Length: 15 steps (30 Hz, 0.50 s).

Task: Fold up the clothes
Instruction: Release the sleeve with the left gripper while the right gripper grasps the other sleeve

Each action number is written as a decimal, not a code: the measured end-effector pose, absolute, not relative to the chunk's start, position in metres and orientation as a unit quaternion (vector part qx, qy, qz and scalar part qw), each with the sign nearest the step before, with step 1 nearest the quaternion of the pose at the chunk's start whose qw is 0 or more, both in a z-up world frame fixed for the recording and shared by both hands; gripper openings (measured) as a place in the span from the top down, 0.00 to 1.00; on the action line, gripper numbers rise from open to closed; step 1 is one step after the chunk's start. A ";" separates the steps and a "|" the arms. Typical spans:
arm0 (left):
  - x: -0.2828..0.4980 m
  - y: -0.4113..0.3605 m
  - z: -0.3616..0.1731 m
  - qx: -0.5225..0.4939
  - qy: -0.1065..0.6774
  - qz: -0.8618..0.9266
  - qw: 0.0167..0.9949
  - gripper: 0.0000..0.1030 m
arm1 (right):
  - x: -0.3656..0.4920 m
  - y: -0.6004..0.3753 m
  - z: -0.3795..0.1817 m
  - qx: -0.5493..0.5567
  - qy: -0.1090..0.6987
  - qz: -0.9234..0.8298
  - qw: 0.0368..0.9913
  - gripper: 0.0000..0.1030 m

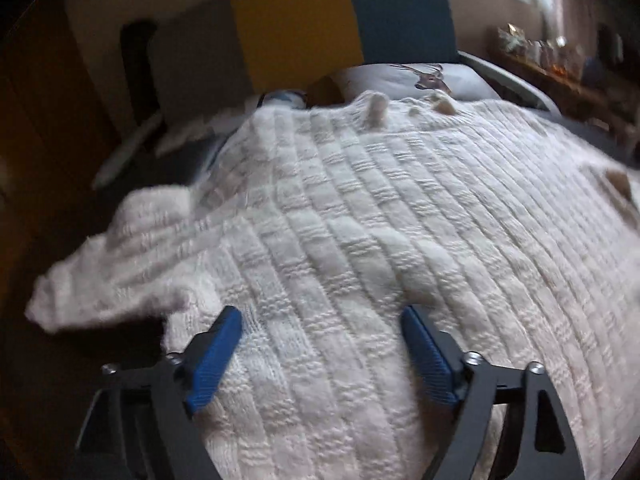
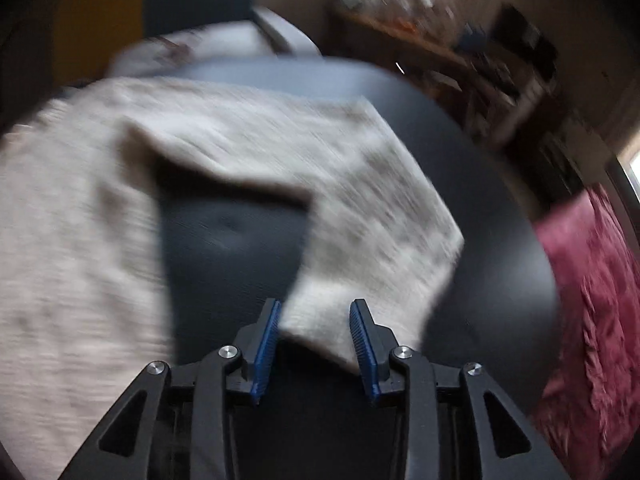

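Cream knitted sweater (image 1: 360, 216), ribbed with a check-like texture, spread flat and filling most of the left wrist view, centre to right edge. One sleeve (image 1: 112, 272) trails off to the lower left of the frame. Small tan tufts dot the knit near its top edge.

Left gripper (image 1: 322, 320) at the bottom of the frame, blue pads wide apart, hovering over the knit; nothing pinched between them.

Right wrist view is motion-blurred. Sweater body fills the left side; a sleeve (image 2: 360, 216) bends across a dark round table (image 2: 232, 240) toward bottom centre. Right gripper (image 2: 316, 312) is partly open, the sleeve cuff lying between its blue pads, not clearly pressed. Magenta cloth (image 2: 592, 300) at right edge.
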<state>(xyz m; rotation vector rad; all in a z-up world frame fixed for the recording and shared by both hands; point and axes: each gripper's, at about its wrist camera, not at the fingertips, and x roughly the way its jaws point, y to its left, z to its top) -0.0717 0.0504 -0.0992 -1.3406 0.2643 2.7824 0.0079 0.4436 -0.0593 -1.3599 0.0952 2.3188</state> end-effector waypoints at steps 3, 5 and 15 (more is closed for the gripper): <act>-0.068 0.056 -0.099 -0.424 0.109 0.899 0.020 0.16 | 0.016 0.462 -0.064 -0.493 0.062 0.837 0.226 0.79; -0.066 0.059 -0.100 -0.419 0.122 0.899 0.022 0.16 | 0.021 0.471 -0.058 -0.484 0.087 0.844 0.215 0.94; -0.071 0.046 -0.099 -0.429 0.097 0.897 0.037 0.13 | 0.021 0.561 0.031 -0.402 0.152 0.874 0.227 0.94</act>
